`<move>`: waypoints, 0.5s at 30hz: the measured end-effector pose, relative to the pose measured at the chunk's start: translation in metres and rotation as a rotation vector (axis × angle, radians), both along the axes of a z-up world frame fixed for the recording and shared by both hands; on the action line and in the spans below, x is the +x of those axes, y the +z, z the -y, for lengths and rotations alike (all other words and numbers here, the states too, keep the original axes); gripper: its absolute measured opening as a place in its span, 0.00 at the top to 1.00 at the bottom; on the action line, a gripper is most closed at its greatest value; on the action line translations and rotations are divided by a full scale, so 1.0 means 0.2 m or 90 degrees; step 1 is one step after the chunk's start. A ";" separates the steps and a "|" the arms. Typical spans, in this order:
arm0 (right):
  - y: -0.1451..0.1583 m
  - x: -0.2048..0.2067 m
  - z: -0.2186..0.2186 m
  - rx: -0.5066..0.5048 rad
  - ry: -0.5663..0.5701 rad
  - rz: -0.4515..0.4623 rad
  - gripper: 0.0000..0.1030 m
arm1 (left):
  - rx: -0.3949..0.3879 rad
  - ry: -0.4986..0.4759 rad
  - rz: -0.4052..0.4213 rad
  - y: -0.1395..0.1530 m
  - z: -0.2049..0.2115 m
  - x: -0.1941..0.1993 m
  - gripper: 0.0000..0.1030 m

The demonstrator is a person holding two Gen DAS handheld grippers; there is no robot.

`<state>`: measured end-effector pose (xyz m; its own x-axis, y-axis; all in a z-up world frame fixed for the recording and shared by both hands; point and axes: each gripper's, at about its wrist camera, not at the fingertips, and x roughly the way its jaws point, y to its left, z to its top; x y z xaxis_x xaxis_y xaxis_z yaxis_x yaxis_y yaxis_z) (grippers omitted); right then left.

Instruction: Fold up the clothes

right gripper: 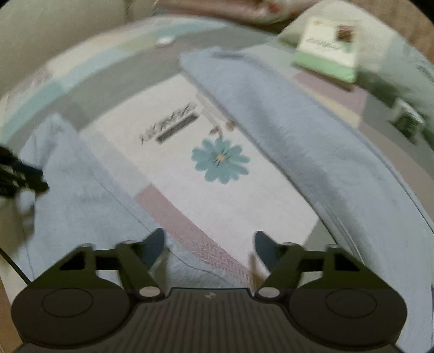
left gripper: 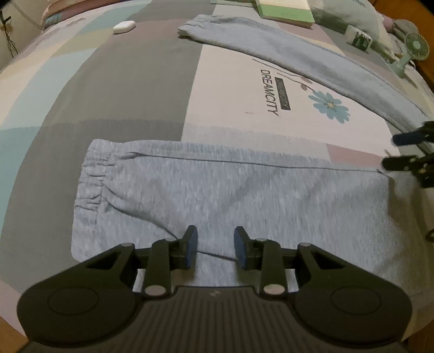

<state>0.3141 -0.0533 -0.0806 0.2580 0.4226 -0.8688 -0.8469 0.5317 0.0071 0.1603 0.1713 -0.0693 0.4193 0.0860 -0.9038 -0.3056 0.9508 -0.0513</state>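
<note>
The bed (left gripper: 122, 89), covered in a patchwork sheet with a blue flower print (left gripper: 329, 106), carries a pair of grey sweatpants (left gripper: 230, 190) laid out in a V: the near leg runs flat across the front with its elastic cuff (left gripper: 92, 173) at the left, and the far leg (left gripper: 298, 57) angles away toward the back, so the two legs lie well apart with bare sheet between them. The step in hand looks like bringing one leg over onto the other, and doing it well means taking hold at matching spots along one leg, cuff end and crotch end, and carrying both across level so the side seams line up and no crease is trapped. A green-edged box (left gripper: 284, 10), a small fan (left gripper: 415, 47) and a white oval object (left gripper: 124, 26) sit near the back and should be kept clear of the swing. The left gripper (left gripper: 215, 248) hovers over the near leg with its jaws apart, only a thin dark cord crossing the gap; the right gripper (right gripper: 210, 245), blurred, stands wider apart over the inner edge of that leg, clamped on nothing
</note>
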 end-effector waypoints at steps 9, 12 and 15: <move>-0.06 -0.03 -0.05 -0.046 0.154 -0.056 0.64 | -0.020 -0.001 0.029 0.00 -0.02 -0.04 0.66; -0.06 -0.01 -0.07 -0.050 0.180 -0.065 0.83 | -0.021 -0.002 0.028 0.01 -0.02 -0.04 0.65; -0.05 0.00 -0.08 -0.047 0.181 -0.027 0.90 | -0.024 0.000 0.035 0.05 -0.02 -0.03 0.66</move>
